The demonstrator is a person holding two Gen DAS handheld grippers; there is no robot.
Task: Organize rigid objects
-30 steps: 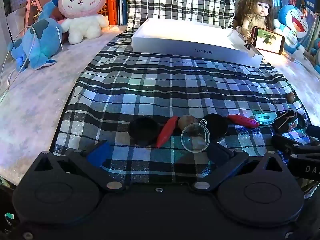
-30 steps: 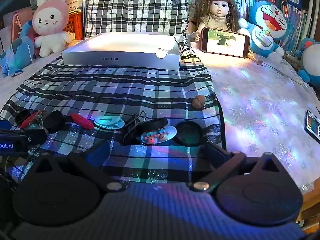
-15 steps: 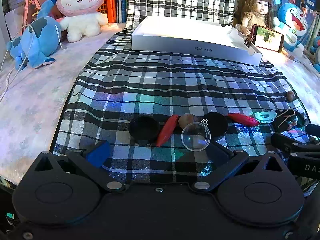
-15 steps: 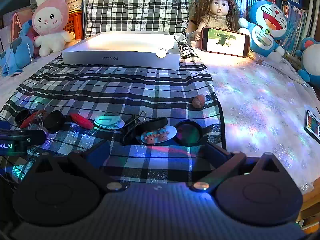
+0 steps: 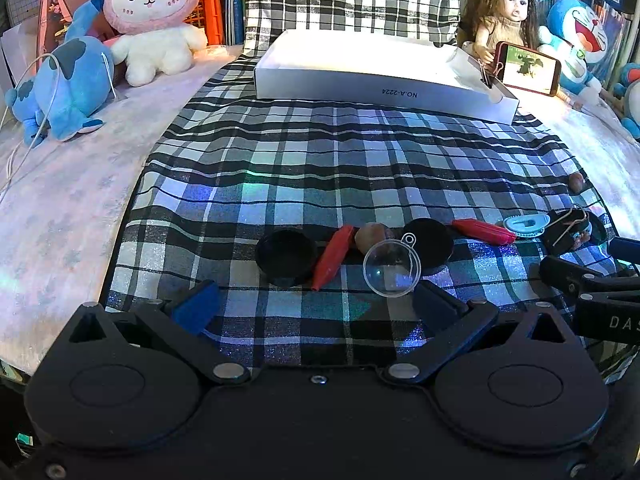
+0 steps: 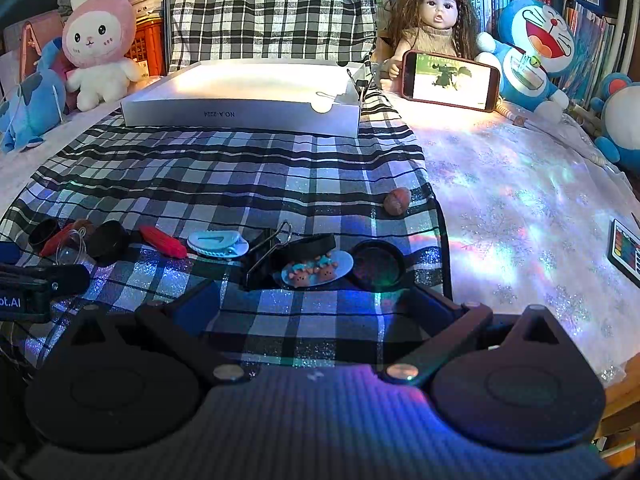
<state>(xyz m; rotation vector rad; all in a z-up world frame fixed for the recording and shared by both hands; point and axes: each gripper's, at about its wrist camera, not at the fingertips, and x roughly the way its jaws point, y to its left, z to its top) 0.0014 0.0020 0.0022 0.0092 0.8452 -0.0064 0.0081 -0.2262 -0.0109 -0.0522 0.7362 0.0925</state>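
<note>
Near the plaid cloth's front edge lay a clear dome [image 5: 392, 267], at one o'clock just ahead of the empty, spread left gripper [image 5: 316, 304], nearer than the spread right gripper [image 6: 316, 300].

We see left gripper [image 5: 314, 300] w/ jaws spread wide, just short of clear dome [image 5: 391, 267]; black cap [image 5: 285, 257] & red piece [image 5: 333, 257] left of dome.

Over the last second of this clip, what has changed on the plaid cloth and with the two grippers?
The left gripper drew back slightly from the row of small items; the view widened a little. Nothing was taken hold of or let go. The right gripper is still open, and the clear dome, red pieces and white box lie unmoved.
</note>
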